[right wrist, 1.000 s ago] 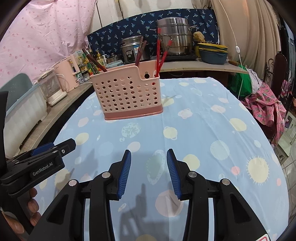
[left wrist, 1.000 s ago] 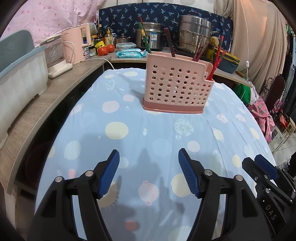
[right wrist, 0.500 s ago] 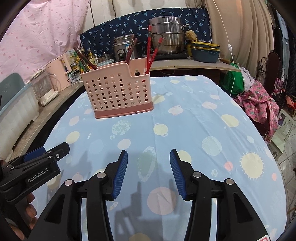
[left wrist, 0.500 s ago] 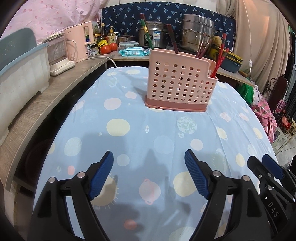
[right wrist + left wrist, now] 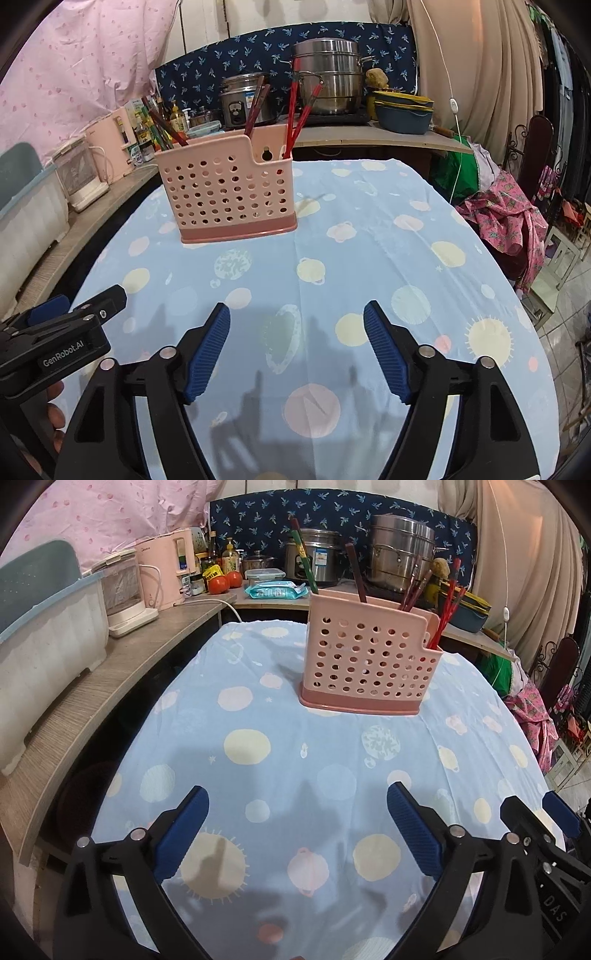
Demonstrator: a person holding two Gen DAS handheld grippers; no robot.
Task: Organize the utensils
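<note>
A pink perforated utensil basket [image 5: 369,664] stands upright on the blue spotted tablecloth [image 5: 288,738], also in the right wrist view [image 5: 232,192]. Several chopsticks stand in it: red ones [image 5: 295,110] at its right end, dark and green ones [image 5: 303,561] at the left. My left gripper [image 5: 297,827] is open and empty, low over the cloth well short of the basket. My right gripper [image 5: 297,343] is open and empty beside it. Each gripper shows at the edge of the other's view.
A wooden counter [image 5: 110,686] runs along the left with a white tub [image 5: 44,635] and a pink kettle [image 5: 170,572]. Steel pots [image 5: 325,81] and bowls stand behind the table. Pink clothing [image 5: 509,225] hangs off the right side.
Both grippers have opened wider. Both have drawn slightly back from the basket and tilted a little; nothing was taken hold of.
</note>
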